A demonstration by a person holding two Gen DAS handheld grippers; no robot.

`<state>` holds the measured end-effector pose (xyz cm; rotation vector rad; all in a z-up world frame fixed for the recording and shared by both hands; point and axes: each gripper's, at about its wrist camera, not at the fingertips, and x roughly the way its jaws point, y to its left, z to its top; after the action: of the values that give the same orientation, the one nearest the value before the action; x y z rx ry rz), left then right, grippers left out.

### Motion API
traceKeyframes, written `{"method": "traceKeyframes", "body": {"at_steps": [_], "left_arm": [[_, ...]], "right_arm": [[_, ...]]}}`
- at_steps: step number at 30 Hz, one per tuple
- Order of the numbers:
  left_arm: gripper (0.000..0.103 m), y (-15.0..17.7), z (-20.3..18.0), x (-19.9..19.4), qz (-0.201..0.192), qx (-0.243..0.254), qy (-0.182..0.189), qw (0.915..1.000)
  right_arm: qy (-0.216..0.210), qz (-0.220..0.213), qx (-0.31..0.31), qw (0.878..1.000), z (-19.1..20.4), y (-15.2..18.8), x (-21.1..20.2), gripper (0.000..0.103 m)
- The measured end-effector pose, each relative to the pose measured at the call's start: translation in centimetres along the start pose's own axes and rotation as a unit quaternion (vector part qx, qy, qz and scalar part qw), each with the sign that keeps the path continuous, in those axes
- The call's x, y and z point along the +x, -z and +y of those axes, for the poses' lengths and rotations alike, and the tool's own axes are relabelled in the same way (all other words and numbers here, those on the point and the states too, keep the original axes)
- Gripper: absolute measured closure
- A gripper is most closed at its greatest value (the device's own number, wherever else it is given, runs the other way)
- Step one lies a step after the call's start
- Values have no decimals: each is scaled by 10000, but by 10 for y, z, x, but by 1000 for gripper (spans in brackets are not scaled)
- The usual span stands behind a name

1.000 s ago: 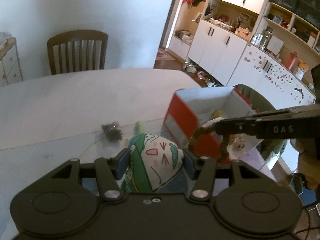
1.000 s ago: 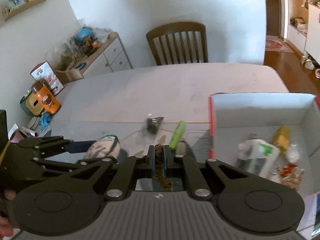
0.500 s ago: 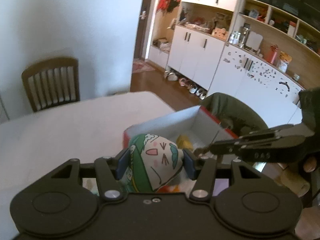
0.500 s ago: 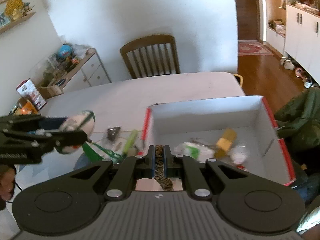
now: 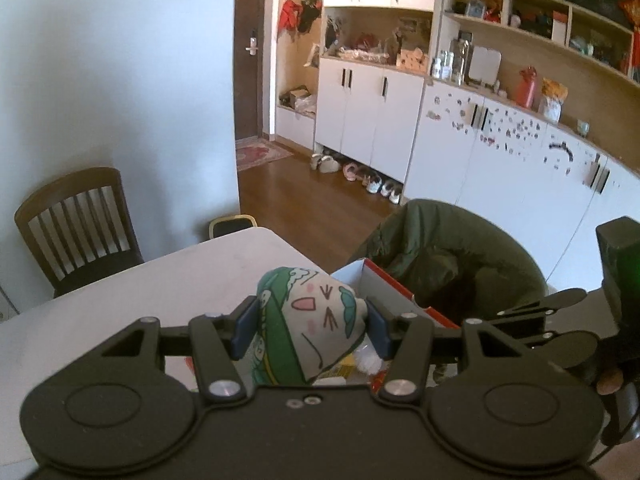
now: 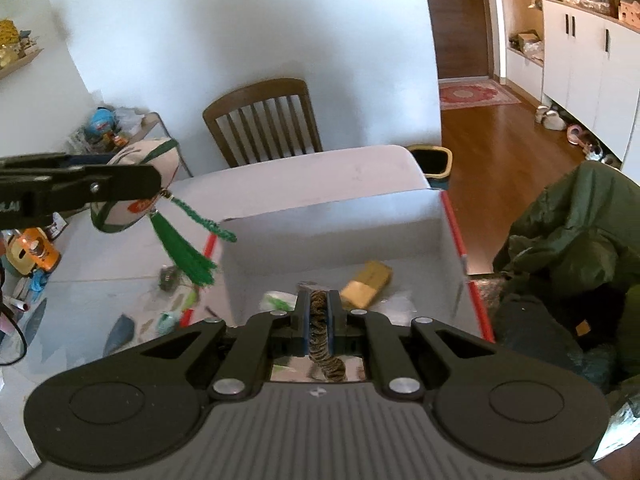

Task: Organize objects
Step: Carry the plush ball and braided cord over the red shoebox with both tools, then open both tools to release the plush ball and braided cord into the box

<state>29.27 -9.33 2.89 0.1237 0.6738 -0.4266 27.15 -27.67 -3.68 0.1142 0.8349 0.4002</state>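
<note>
A green-and-white stuffed pouch point(image 5: 310, 322) with a cartoon face is clamped between the blue pads of the left gripper point(image 5: 309, 330) and is held in the air above the white table point(image 6: 304, 184), beside the near left corner of the open cardboard box point(image 6: 436, 216). A green tassel point(image 6: 182, 246) is seen hanging from the pouch. A brown braided cord point(image 6: 320, 332) is pinched tightly in the right gripper point(image 6: 319, 314), which is held over the box. Inside the box, a yellow block point(image 6: 366, 284) and a white-and-green packet point(image 6: 278, 300) are seen lying on the bottom.
</note>
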Motion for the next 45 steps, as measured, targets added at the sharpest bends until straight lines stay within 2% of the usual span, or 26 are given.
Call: {"method": "traceKeyframes", "body": {"at_steps": [8,14,18,23,30,45], "left_arm": [[48,1,-16,55,376,225,-116,9990],[48,10,-12,101,799,103,-283,9963],[48,17,-11,123,1080,15,-354,9935],[48,24,-17,148,1326,158,-485,9899],[48,33,-17,173,1620,162,-570,9850],[48,50,-3,192,1985,-144,-473,9788]], "right_arm": [[-102,221,-35,9997,-24,6,23,96],[-246,450,-21,9987,-34,11,46,96],[-226,641,-78,9977,-38,13,64,96],[-108,814,-242,9963,-43,18,84,96],[107,826,-967,9918,-32,26,92,95],[91,790,-1272,9887,-30,26,91,92]]}}
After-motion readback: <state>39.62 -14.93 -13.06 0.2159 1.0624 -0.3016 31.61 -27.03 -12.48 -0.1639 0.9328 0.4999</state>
